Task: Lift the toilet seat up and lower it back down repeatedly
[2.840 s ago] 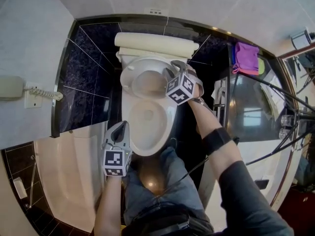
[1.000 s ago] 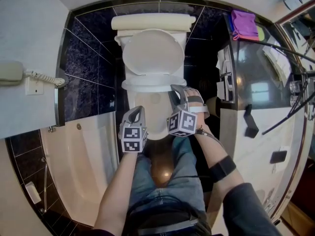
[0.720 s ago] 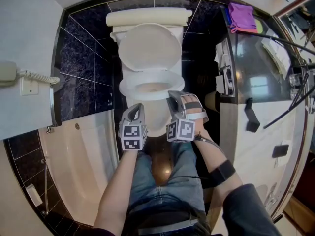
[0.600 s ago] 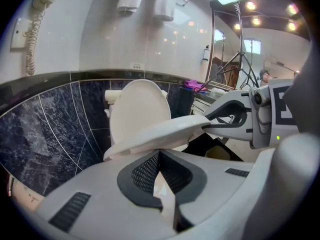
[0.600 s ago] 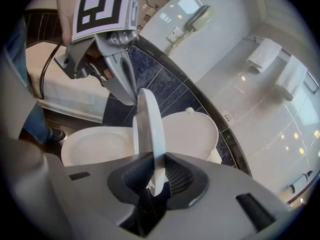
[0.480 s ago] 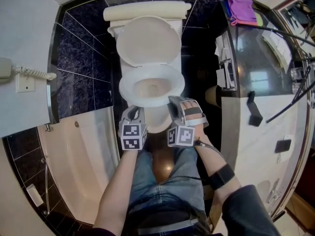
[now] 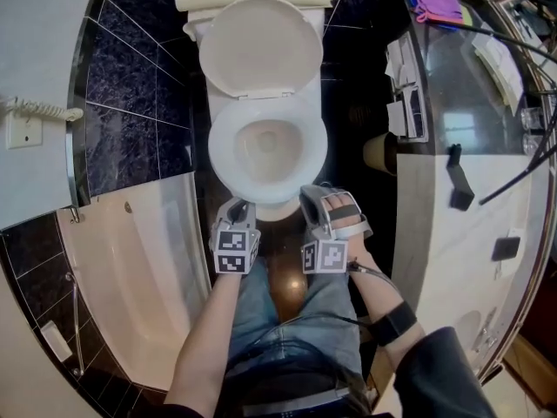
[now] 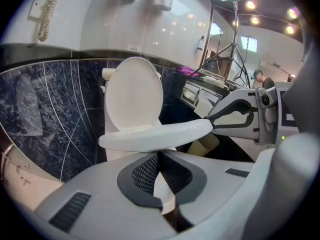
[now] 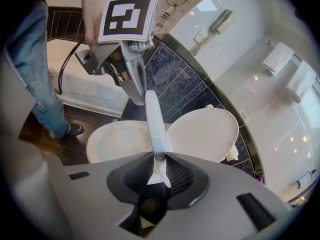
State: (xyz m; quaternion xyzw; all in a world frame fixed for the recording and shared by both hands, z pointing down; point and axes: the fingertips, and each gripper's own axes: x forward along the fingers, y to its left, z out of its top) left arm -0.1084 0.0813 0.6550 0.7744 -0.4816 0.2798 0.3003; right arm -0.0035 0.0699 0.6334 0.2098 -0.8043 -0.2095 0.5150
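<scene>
The white toilet seat (image 7: 228, 159) lies low over the bowl, and the lid (image 7: 261, 46) stands up against the tank. My right gripper (image 7: 312, 200) is shut on the seat's front rim at the right. In the right gripper view the thin seat edge (image 9: 152, 121) runs between the pads, whose jaws have just been opening slightly. My left gripper (image 7: 240, 205) is shut and holds nothing, its tip at the front left of the seat. From the left gripper (image 8: 158, 156) I see the seat (image 8: 155, 136) level just beyond its tips and the right gripper (image 8: 212, 120) on the seat's right end.
A bathtub (image 7: 130, 268) lies to the left and a glass counter (image 7: 452, 85) to the right. A wall phone (image 7: 22, 120) hangs at the far left. A paper roll (image 7: 379, 152) sits beside the bowl. The person's legs in jeans (image 7: 278, 312) stand close before the toilet.
The seat has come down from beside the raised lid to low over the bowl, with the right gripper on it. Both grippers have moved down and back toward the person.
</scene>
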